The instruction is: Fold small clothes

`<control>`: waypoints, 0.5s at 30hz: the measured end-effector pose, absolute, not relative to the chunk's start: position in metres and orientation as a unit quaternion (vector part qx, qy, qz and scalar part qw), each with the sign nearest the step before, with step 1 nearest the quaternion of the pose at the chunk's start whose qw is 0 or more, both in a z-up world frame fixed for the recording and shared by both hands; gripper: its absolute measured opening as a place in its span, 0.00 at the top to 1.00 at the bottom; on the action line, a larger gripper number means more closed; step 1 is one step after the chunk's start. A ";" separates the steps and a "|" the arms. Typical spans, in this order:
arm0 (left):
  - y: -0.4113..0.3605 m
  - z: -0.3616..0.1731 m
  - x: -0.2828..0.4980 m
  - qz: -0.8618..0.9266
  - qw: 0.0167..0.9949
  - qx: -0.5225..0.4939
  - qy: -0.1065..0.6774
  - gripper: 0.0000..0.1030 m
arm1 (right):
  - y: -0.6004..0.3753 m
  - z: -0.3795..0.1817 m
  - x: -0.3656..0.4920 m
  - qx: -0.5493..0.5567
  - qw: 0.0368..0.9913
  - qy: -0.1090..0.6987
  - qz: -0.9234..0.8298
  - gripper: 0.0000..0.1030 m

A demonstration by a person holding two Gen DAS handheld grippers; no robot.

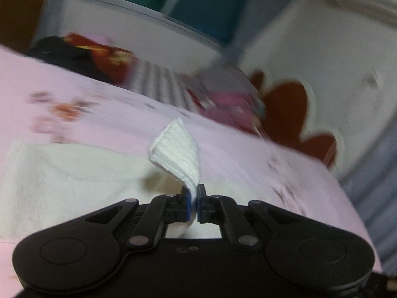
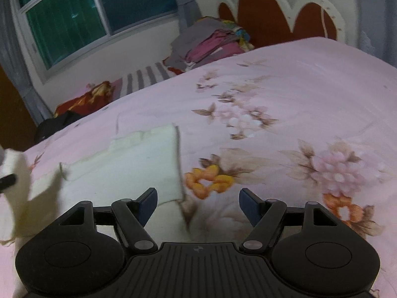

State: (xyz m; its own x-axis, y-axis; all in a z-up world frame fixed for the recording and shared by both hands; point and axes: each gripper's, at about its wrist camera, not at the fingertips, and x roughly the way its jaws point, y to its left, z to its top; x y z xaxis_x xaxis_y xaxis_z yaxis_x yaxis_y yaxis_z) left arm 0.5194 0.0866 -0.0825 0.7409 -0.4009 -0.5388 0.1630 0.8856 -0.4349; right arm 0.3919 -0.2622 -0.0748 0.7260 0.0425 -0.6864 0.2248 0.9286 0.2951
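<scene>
A small white garment (image 2: pixel 139 164) lies spread on the pink flowered bed cover (image 2: pixel 285 79). My left gripper (image 1: pixel 196 198) is shut on a ribbed white corner of the garment (image 1: pixel 177 149), which stands up in a fold above the pads; the rest of the white cloth (image 1: pixel 62 178) trails off to the left below. In the right wrist view, that lifted corner shows as a blurred white flap (image 2: pixel 15 173) at the far left edge. My right gripper (image 2: pixel 198 204) stands open just above the garment's near right edge, with nothing between its blue pads.
A pile of grey, pink and purple clothes (image 2: pixel 211 42) sits at the head of the bed by the red and white headboard (image 2: pixel 273 12). Striped bedding (image 2: pixel 146 77), red cloth (image 2: pixel 86 99) and a dark item (image 2: pixel 57 124) lie along the far side under the window (image 2: pixel 74 19).
</scene>
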 end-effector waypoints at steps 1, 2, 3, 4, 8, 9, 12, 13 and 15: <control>0.072 -0.083 0.515 -0.165 0.914 -0.165 0.332 0.96 | -0.267 -0.075 0.389 0.186 0.910 0.367 -0.050 0.29; 0.055 -0.085 0.518 -0.172 0.913 -0.145 0.341 0.96 | -0.271 -0.076 0.385 0.188 0.910 0.367 -0.049 0.29; 0.041 -0.087 0.519 -0.178 0.911 -0.130 0.348 0.96 | -0.274 -0.077 0.382 0.188 0.910 0.366 -0.050 0.29; 0.026 -0.094 0.525 -0.185 0.909 -0.116 0.356 0.96 | -0.279 -0.078 0.380 0.189 0.909 0.367 -0.052 0.29; -0.016 -0.117 0.512 -0.211 0.887 -0.090 0.400 0.95 | -0.299 -0.083 0.370 0.204 0.903 0.373 -0.064 0.29; -0.028 -0.127 0.515 -0.228 0.874 -0.083 0.420 0.90 | -0.304 -0.084 0.368 0.208 0.901 0.376 -0.067 0.29; -0.048 -0.147 0.519 -0.254 0.868 -0.053 0.423 0.43 | -0.313 -0.082 0.364 0.217 0.899 0.376 -0.067 0.29; -0.051 -0.142 0.514 -0.254 0.873 -0.044 0.414 0.23 | -0.315 -0.081 0.365 0.218 0.899 0.375 -0.065 0.29; -0.043 -0.128 0.496 -0.235 0.894 -0.020 0.381 0.20 | -0.317 -0.077 0.367 0.224 0.900 0.369 -0.056 0.29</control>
